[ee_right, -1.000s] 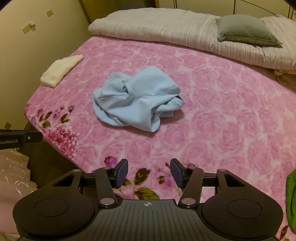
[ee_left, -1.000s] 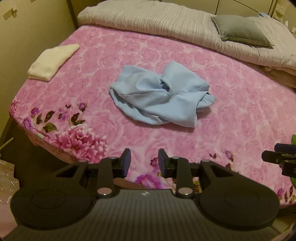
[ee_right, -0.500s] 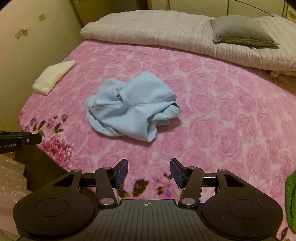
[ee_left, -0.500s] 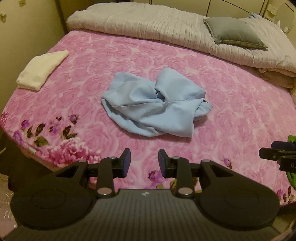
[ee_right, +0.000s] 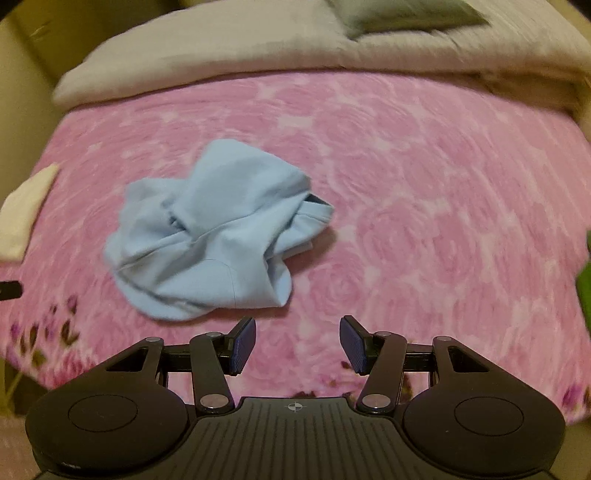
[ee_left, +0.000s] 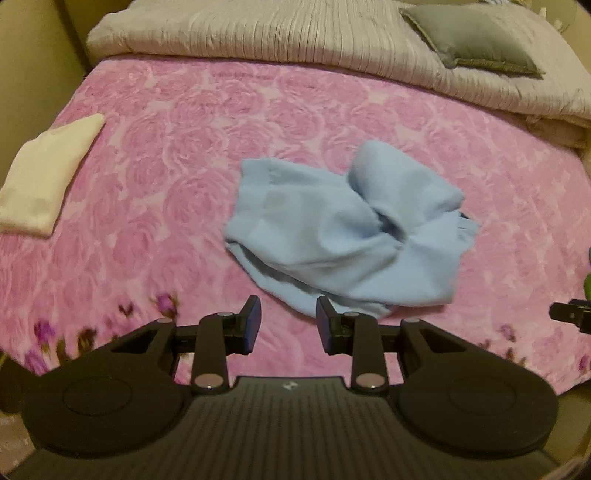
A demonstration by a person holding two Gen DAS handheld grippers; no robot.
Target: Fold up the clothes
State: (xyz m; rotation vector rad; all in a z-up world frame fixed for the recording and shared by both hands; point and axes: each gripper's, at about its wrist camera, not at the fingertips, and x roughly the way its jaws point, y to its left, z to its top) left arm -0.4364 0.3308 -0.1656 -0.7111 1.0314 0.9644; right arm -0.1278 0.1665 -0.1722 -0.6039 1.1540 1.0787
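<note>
A crumpled light blue garment (ee_left: 347, 236) (ee_right: 214, 240) lies bunched in the middle of the pink rose-patterned bed cover (ee_left: 184, 177) (ee_right: 424, 206). My left gripper (ee_left: 289, 326) hovers just short of the garment's near edge, its jaws apart with only bed cover between them. My right gripper (ee_right: 297, 345) stands open wider, a little to the right of the garment's near edge, and holds nothing. The tip of the right gripper (ee_left: 570, 319) shows at the right edge of the left wrist view, and the tip of the left gripper (ee_right: 9, 290) at the left edge of the right wrist view.
A folded cream cloth (ee_left: 44, 181) (ee_right: 22, 210) lies at the bed's left edge. A rolled grey-beige quilt (ee_left: 295, 40) (ee_right: 258, 48) with a grey pillow (ee_left: 476, 40) (ee_right: 402, 13) runs across the far side. Something green (ee_right: 585, 291) shows at the right edge. The bed's near edge lies below both grippers.
Both grippers have moved forward and down toward the blue garment, which now looks larger and nearer. The bed's near edge has slipped under them. Neither gripper's jaws have changed.
</note>
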